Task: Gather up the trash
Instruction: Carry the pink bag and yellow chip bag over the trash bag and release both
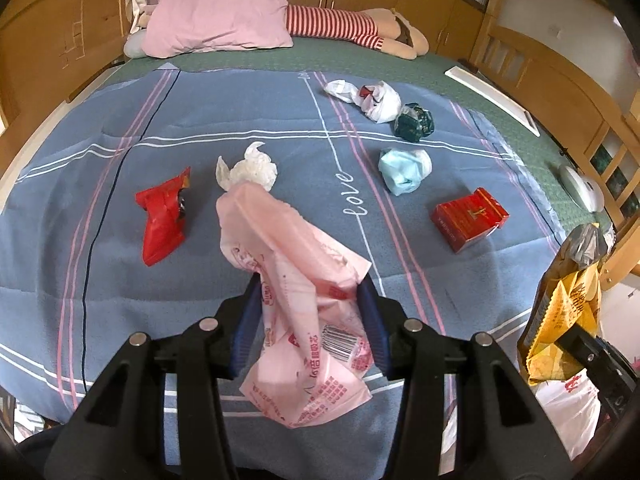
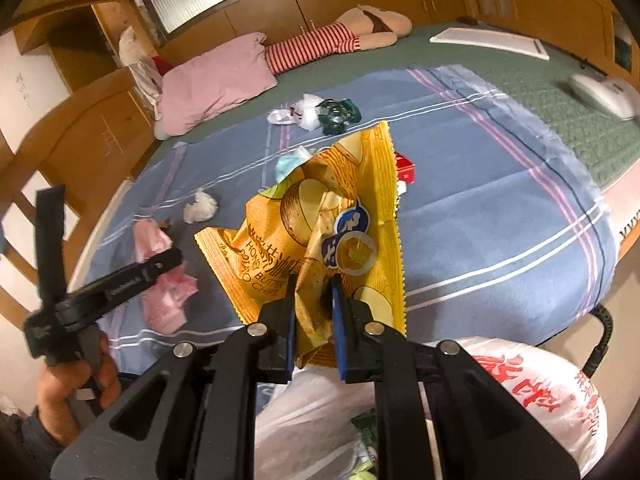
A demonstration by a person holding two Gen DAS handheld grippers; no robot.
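**A:** What is each hand doing right now?

**B:** The left gripper (image 1: pixel 308 300) is clamping a crumpled pink wrapper (image 1: pixel 296 280), which is hanging between its pads above the blue sheet (image 1: pixel 240 120) on the bed. The right gripper (image 2: pixel 314 312) is pinching a yellow chip bag (image 2: pixel 320 220) tight, just above the white trash bag (image 2: pixel 520 392) at the bed's edge.

**A:** So how should the drop go?

**B:** I would say the chip bag is closest, so it is going in first. It is stiff and wide, so it should be lowered well into the mouth before letting go. The pink wrapper is limp and may cling to a pad, so the jaws should part fully over the opening.

**A:** Anything left?

**B:** Plenty is lying on the sheet: a red wrapper (image 1: pixel 164 216), a tissue (image 1: pixel 252 170), a red box (image 1: pixel 468 216).
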